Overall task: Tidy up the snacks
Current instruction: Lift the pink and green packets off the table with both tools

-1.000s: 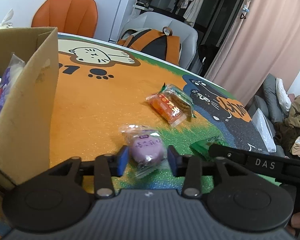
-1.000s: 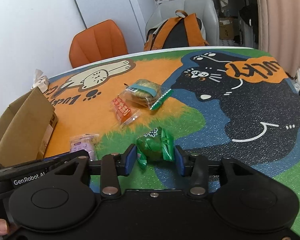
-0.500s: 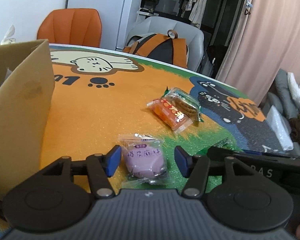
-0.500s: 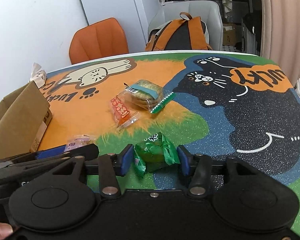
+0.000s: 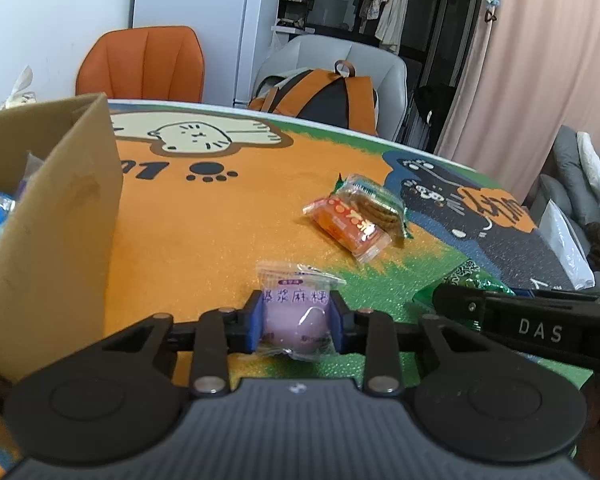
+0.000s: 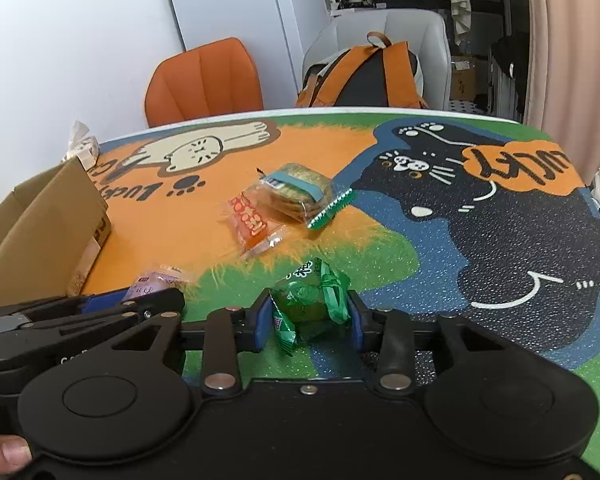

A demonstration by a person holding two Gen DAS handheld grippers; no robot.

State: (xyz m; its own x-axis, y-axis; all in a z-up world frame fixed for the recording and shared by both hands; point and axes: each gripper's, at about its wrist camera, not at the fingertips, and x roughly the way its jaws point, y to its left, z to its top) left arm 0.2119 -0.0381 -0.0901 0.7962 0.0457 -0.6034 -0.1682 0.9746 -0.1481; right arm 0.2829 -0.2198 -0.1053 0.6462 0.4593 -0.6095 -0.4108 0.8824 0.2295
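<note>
Near box wall [image 5: 52, 216], L tool [image 5: 296, 322] clamps purple snack [image 5: 296, 316], R tool [image 6: 310, 320] clamps green snack [image 6: 312, 300]

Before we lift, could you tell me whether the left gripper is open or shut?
Shut: the left gripper has both blue pads pressed against the purple snack.

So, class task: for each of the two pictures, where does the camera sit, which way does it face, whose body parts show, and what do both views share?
Left wrist view: sits on the left tool, faces forward across the table mat; shows that tool shut on the purple snack, the right tool's side, the cardboard box.
Right wrist view: sits on the right tool, faces forward; shows it shut on the green snack and a thumb.
Shared: orange snack, biscuit pack, orange chair, backpack.
</note>
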